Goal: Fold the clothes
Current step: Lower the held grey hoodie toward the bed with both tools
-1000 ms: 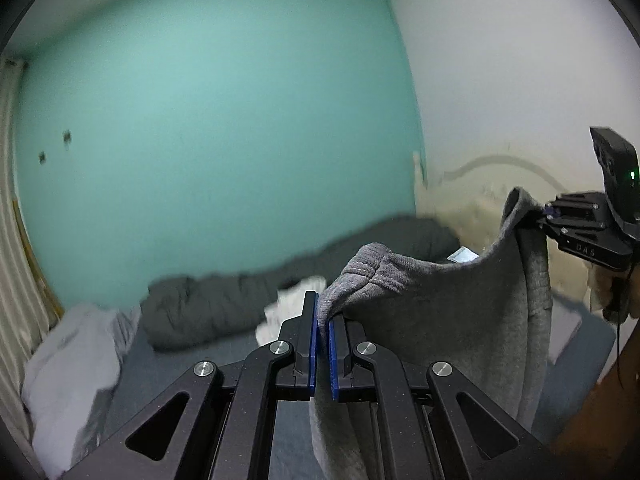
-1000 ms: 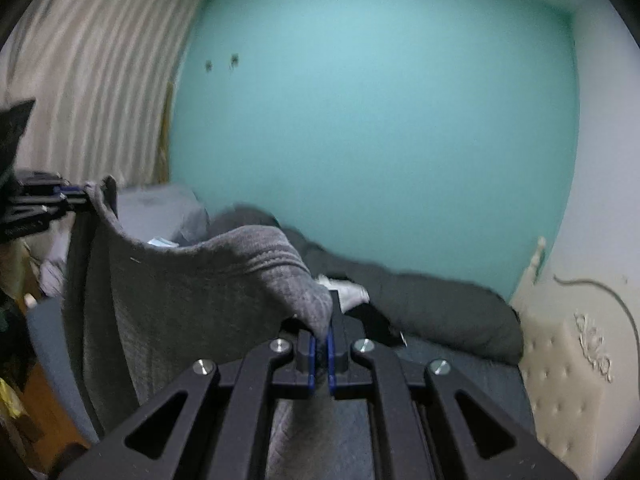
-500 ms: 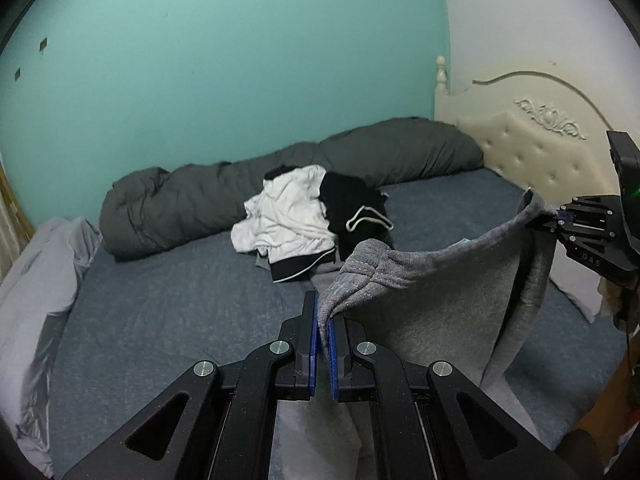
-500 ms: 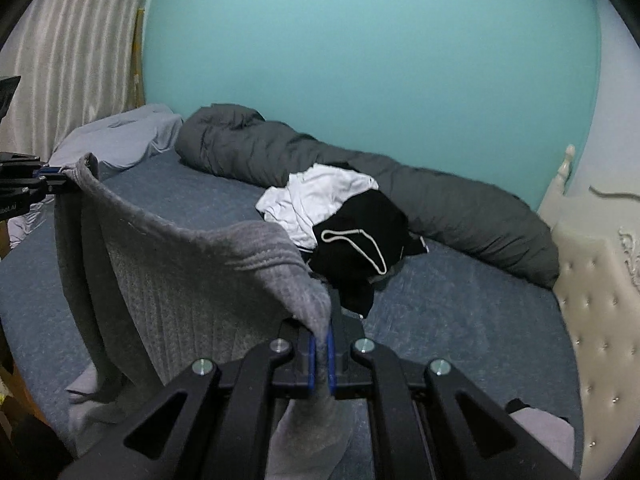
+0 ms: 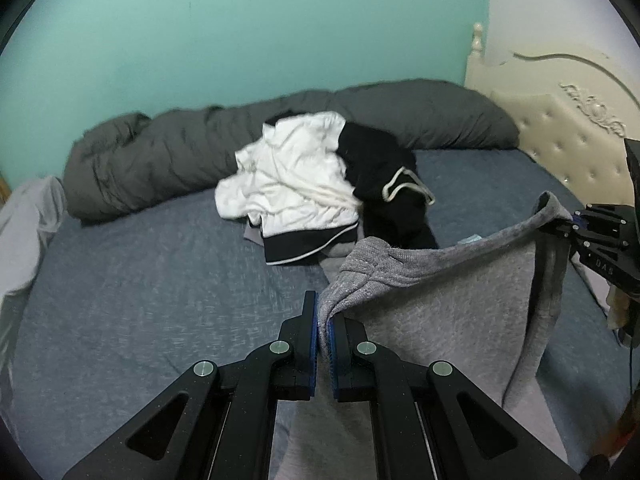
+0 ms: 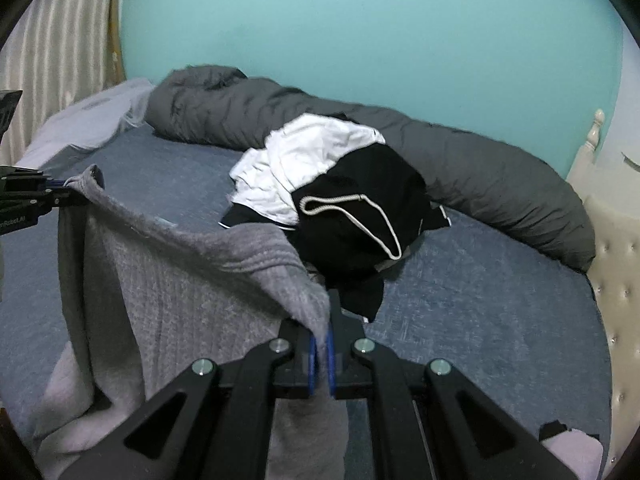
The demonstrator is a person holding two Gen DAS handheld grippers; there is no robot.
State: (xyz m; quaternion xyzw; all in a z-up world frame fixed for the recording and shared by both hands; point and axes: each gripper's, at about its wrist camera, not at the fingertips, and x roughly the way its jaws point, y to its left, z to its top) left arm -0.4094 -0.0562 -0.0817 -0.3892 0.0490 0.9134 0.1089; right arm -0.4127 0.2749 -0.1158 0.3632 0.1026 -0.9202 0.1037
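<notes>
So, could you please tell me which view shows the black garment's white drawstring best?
The right wrist view: the drawstring lies looped across the black garment, near centre. The left wrist view shows only a short, blurrier loop at the garment's right edge.

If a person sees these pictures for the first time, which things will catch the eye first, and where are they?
First comes the grey garment, stretched in the air between the left gripper and the right gripper, each shut on one corner, its lower part hanging down to the blue bed. Behind it, mid-bed, lies a pile of white and black clothes. A rolled dark grey duvet runs along the turquoise wall.
</notes>
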